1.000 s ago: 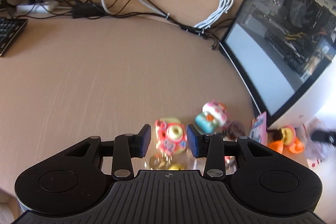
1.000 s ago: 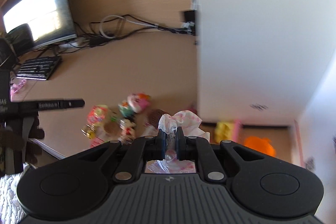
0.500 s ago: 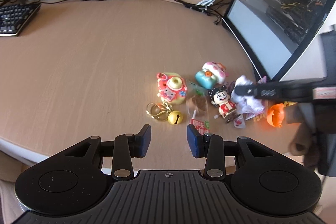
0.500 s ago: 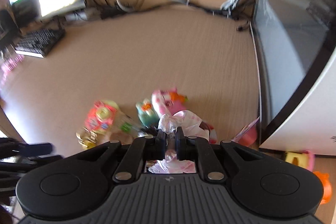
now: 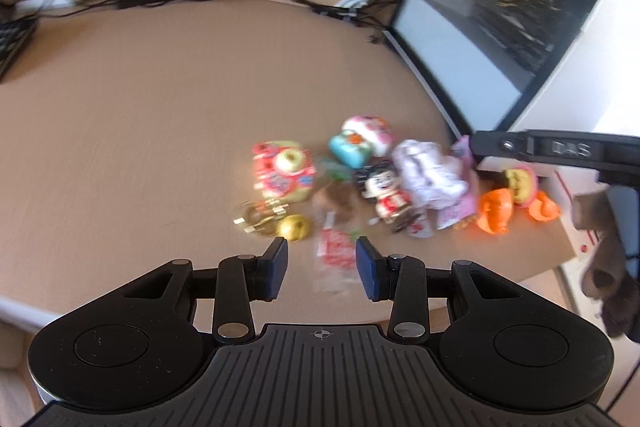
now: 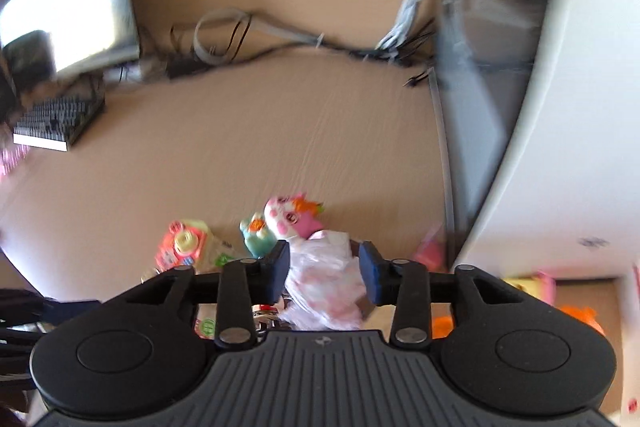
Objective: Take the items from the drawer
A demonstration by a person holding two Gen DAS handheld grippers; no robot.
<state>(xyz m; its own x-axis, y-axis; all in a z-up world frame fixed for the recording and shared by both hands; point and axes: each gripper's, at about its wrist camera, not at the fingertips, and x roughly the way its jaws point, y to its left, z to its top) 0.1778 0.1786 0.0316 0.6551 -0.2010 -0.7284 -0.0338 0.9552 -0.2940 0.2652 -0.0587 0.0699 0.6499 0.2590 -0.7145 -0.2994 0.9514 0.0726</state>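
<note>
**Right fingers parting over the pink bag**

My right gripper [image 6: 323,273] is opening now, its fingers [image 6: 276,273] spreading either side of the crinkled pink-and-white bag [image 6: 324,287], which sits on the bench [image 6: 240,155] among the toys near the white case. My left gripper [image 5: 321,273] hangs half open, empty, above a small red-and-white packet [image 5: 334,259].

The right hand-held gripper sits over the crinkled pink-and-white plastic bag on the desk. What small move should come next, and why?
Probably lift the right hand-held gripper straight up and back. Its jaws are opening, and the crinkled pink-and-white plastic bag lies between the pads without being pressed, resting on the tan wooden desk among the small toys. The bag looks delivered, so clearing it without dragging seems the sensible step.
</note>
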